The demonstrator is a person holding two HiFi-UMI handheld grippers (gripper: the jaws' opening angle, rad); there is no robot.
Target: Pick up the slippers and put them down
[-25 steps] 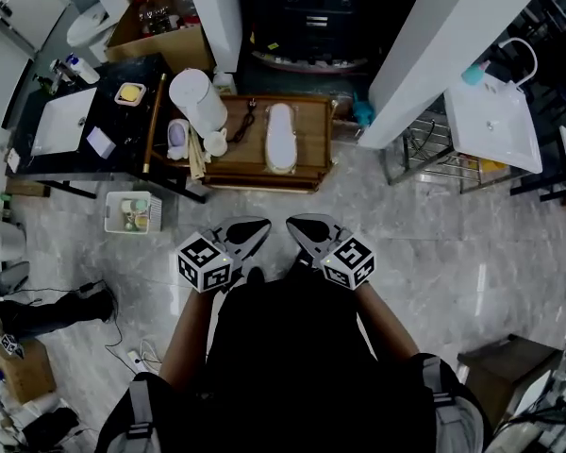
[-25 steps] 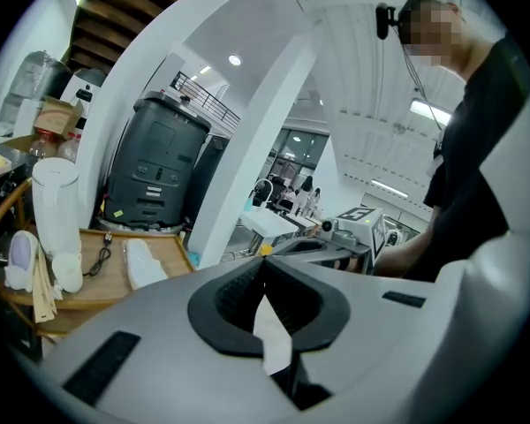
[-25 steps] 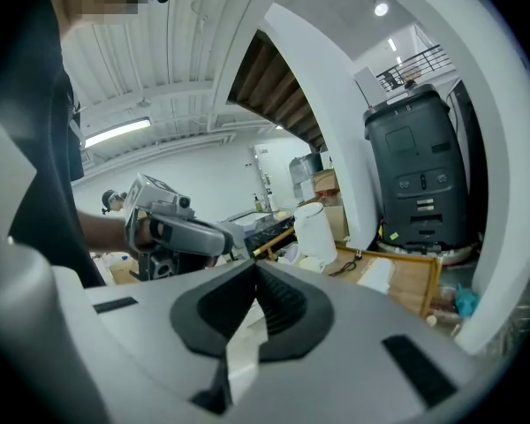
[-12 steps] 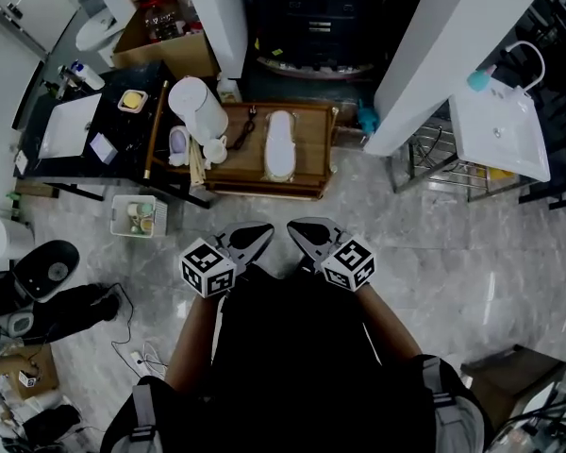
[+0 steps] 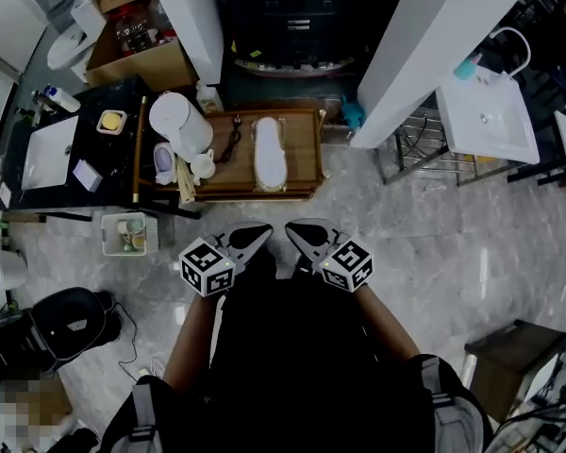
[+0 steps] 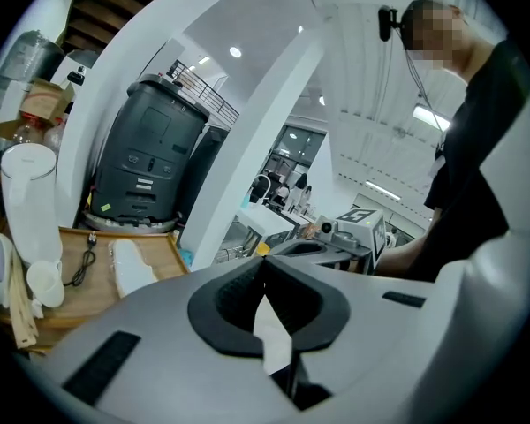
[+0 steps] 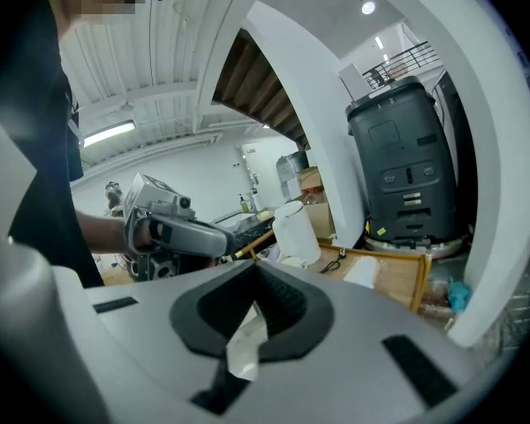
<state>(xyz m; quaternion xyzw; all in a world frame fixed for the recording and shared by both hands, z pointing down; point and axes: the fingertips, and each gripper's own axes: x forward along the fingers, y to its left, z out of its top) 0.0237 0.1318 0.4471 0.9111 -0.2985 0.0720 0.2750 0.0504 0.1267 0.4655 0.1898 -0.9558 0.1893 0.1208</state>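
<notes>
- Far left, head view: a black counter [image 5: 94, 135] carries a white inset basin [image 5: 47, 151]. A small white basket [image 5: 125, 234] stands on the grey marble floor [image 5: 406, 243] just below it.
- Next right: a tall white cylindrical container [image 5: 179, 121] stands at the left end of a wooden tray [image 5: 305, 154].
- On that tray I note one white slipper [image 5: 269, 152], lying flat and lengthwise, with a black cable [image 5: 230, 140] just to its left. It also shows in the left gripper view [image 6: 132, 268] and the right gripper view [image 7: 364, 272]. I see no second slipper.
- Left gripper [image 5: 266, 227]: held close in front of my operator's body, over the floor, well apart from the slipper. Its own view [image 6: 265, 261] shows the jaws pressed together with nothing gripped.
- Right gripper [image 5: 291, 226]: beside the left one, tips near but not touching, likewise well short of the tray. Its own view [image 7: 252, 265] shows the jaws pressed together and gripping nothing.
- Far right: a white washbasin [image 5: 491, 121] on a metal frame, beyond a white pillar [image 5: 424, 55].
</notes>
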